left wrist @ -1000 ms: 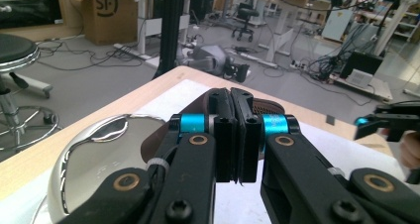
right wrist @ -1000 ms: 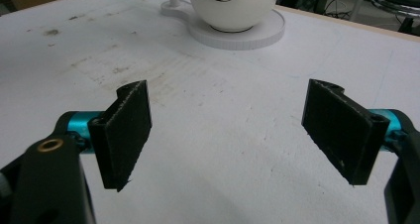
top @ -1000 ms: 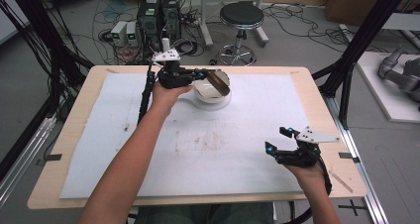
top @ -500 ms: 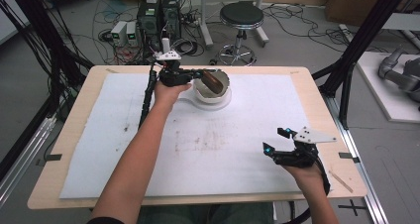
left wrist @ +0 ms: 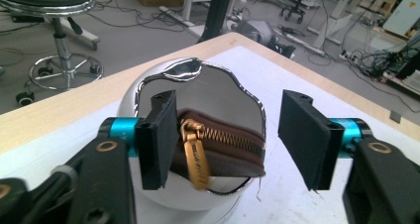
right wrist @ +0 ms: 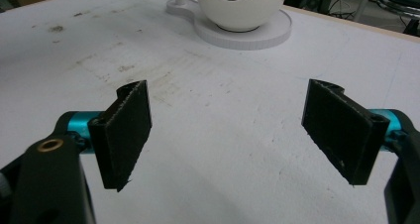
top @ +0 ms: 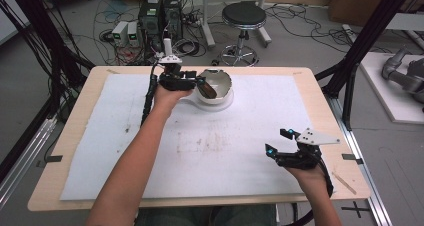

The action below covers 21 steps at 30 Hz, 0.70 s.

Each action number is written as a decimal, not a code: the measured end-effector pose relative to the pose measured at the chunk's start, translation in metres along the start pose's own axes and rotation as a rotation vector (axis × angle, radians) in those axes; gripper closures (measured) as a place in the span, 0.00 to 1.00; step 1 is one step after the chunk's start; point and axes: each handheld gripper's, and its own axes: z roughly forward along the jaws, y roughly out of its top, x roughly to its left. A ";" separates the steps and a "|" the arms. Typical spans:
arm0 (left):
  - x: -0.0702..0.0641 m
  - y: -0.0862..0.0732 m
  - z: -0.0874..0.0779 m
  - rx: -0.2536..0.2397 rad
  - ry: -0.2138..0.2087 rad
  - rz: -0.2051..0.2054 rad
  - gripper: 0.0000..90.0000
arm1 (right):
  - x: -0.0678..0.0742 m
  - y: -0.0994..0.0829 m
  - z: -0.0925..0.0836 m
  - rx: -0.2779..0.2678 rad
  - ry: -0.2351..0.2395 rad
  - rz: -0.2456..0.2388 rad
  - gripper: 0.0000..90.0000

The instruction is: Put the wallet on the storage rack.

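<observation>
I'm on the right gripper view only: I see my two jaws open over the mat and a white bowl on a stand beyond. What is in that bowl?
Observer: A brown zip pouch sits in the bowl, zipper side toward the left gripper.
Operator: Is the left gripper holding it?
Observer: No. Its jaws have just opened; the pouch lies between them, the pads off it.
Operator: Where is the zip pull?
Observer: The gold pull hangs at the end of the pouch beside the left-hand pad in the left gripper view.
Operator: And my own gripper?
Observer: The right gripper is at the near right of the table, well apart from the bowl.
</observation>
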 end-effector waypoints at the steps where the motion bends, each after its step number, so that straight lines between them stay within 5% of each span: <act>1: -0.001 0.001 -0.003 -0.002 0.007 0.002 0.39 | 0.000 0.000 0.000 0.000 0.000 0.000 0.22; 10: -0.013 0.009 -0.018 -0.029 -0.012 0.027 0.35 | 0.002 0.002 -0.002 -0.008 0.001 -0.002 0.22; 21: -0.039 0.010 -0.043 -0.018 -0.086 0.086 0.31 | 0.001 0.003 0.000 -0.007 0.002 -0.004 0.22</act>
